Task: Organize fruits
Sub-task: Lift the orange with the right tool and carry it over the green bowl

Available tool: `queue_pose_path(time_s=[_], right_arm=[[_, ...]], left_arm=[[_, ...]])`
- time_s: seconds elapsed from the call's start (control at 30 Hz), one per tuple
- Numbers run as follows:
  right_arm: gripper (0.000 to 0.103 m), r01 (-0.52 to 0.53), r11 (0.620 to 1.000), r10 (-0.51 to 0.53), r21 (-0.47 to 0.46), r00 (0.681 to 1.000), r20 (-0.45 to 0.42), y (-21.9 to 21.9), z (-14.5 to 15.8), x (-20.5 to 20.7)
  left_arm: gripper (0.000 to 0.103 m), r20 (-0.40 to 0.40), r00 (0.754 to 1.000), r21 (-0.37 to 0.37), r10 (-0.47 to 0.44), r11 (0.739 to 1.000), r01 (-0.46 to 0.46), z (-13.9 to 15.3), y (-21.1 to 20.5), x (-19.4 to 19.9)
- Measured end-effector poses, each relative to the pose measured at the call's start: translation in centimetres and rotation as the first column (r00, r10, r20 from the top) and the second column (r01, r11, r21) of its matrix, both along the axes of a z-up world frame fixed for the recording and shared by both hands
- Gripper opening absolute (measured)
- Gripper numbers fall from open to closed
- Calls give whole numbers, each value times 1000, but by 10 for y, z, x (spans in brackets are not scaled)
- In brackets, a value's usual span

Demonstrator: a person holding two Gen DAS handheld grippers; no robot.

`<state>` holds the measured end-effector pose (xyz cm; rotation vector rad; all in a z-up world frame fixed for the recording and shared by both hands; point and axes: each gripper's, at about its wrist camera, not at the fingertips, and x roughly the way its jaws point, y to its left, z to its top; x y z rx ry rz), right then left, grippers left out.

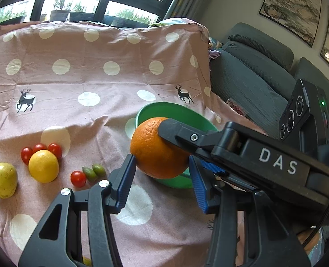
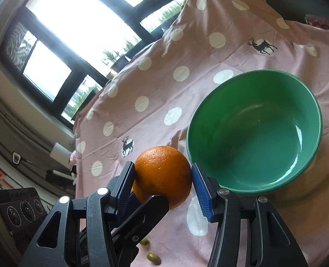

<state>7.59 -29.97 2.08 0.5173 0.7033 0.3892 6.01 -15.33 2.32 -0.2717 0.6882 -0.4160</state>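
On cloth [image 1: 79,115], four tomatoes [image 1: 39,148], two olives [image 1: 94,170], one orange [image 1: 157,148], one bowl [image 2: 253,133]

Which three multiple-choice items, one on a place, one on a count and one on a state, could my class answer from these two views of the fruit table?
1. Where is the orange?
A. Lying in the bowl
B. Between the fingers of the left tool and the right tool
C. On the sofa

2. How many red cherry tomatoes are in the left wrist view?
A. Two
B. Four
C. Seven

3. What state is the green bowl in?
A. Empty
B. Full of tomatoes
C. Turned upside down

Answers:
1 B: blue pads press on both sides of the orange in each wrist view.
2 B: three sit behind the yellow fruit and one sits beside the small green fruits.
3 A: the right wrist view shows its bare inside.
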Motion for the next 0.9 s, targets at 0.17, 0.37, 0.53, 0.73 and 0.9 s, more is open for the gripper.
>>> queue_pose_path(time_s=[0.17,0.37,0.53,0.73,0.9], right_arm=[[55,25,999,-25,-28,1000,2,-3,10,5],[55,53,998,-53,-41,999,5,-10,21,7],[55,83,995,-82,-57,996,21,-16,36,9],[55,104,994,-103,-41,995,18,-23,25,8],[55,122,992,-122,-22,992,-17,-29,14,11]], left_arm=[[47,4,1000,-11,-27,1000,27,7,-6,7],[47,10,997,-12,-72,997,72,19,-14,19],[48,29,995,-16,-100,995,100,26,-21,25],[48,25,994,-10,-109,994,109,15,-26,26],[48,4,991,4,-131,991,131,7,-30,27]])
